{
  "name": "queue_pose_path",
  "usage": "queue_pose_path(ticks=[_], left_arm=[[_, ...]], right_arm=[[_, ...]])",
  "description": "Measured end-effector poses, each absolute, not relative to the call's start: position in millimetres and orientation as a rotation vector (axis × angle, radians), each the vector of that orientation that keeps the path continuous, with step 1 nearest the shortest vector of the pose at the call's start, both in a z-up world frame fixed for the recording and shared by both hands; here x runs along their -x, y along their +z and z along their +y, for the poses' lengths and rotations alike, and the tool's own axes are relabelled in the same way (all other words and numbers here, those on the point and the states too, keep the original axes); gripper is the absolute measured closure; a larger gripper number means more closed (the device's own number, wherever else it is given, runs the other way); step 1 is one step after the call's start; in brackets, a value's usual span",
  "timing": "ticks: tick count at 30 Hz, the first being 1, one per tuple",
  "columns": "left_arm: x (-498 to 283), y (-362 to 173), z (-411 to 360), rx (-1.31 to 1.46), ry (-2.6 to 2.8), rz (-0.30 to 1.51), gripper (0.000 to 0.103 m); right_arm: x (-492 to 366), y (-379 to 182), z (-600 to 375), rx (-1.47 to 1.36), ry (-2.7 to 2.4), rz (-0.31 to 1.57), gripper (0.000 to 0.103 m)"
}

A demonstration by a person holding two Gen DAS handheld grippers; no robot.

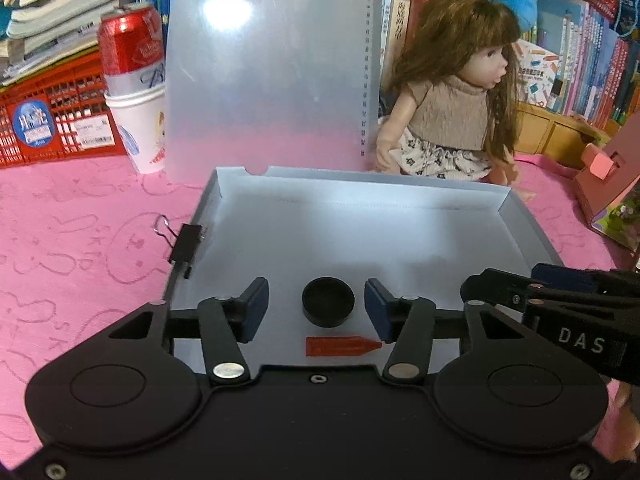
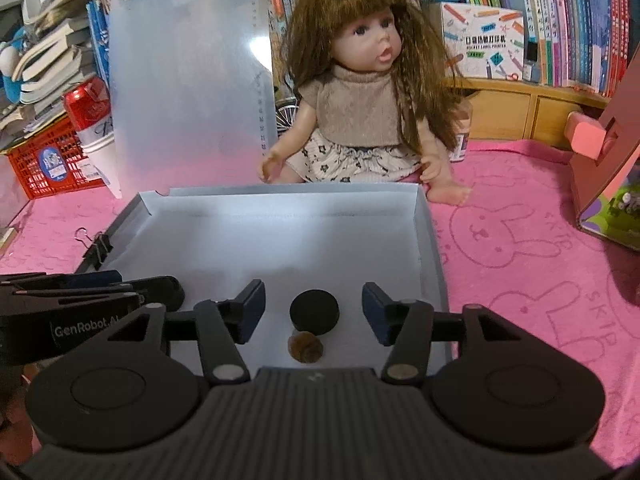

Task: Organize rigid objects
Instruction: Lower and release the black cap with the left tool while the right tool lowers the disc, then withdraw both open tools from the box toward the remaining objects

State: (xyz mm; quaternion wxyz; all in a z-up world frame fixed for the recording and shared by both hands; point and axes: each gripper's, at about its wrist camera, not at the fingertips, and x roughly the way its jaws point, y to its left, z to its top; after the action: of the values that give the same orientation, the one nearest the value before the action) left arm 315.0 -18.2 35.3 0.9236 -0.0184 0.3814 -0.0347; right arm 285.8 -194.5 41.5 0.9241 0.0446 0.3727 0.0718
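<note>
A shallow grey box (image 1: 400, 188) lies open on the pink cloth. In the left wrist view a black round cap (image 1: 328, 308) sits on the box floor between the fingers of my left gripper (image 1: 315, 297), which is open and clear of it on both sides. A small red tube (image 1: 344, 346) lies just in front of the cap. In the right wrist view my right gripper (image 2: 313, 298) is open around a black round disc (image 2: 315, 316), with a brown shell (image 2: 305, 346) next to it. I cannot tell whether cap and disc are one object.
A black binder clip (image 1: 185, 244) grips the box's left wall. A doll (image 2: 360, 112) sits behind the box, beside an upright translucent clipboard (image 1: 272, 72). A red can on paper cups (image 1: 132, 80) and a red crate (image 1: 52, 120) stand at the left, a pink cardboard house (image 2: 600, 168) at the right.
</note>
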Motion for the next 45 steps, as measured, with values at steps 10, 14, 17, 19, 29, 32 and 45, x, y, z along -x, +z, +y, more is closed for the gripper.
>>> queue_pose_path(ticks=[10,14,17,19,29,32,45], left_arm=[[-279.7,60.7,-10.0,0.045,-0.097,0.735,0.037],[-257.3,70.9,-6.7,0.043,-0.117,0.701,0.034],[-239.6,76.5,-3.2,0.053,-0.14,0.686,0.033],[-226.9,79.0,-1.4,0.058,-0.157,0.679,0.033],[-160.5,84.6,-0.4,0.045,-0.221,0.618,0.031],[-142.4,83.2,-2.1,0.032,-0.234,0.596,0.03],[-83.2,60.9,-0.9,0.037,-0.288,0.6,0.027]], right_arm=[[-254.8,72.6,-196.6,-0.068,0.176,0.7,0.02],[-237.5,82.9,-196.3,-0.047,0.193,0.671,0.019],[-221.7,88.4,-197.0,-0.039,0.212,0.654,0.018],[-209.4,91.2,-197.9,-0.03,0.221,0.64,0.017],[-155.6,95.3,-205.1,-0.008,0.251,0.592,0.014],[-141.6,93.9,-207.8,-0.012,0.264,0.583,0.012],[-87.3,76.6,-205.4,0.031,0.31,0.536,0.005]])
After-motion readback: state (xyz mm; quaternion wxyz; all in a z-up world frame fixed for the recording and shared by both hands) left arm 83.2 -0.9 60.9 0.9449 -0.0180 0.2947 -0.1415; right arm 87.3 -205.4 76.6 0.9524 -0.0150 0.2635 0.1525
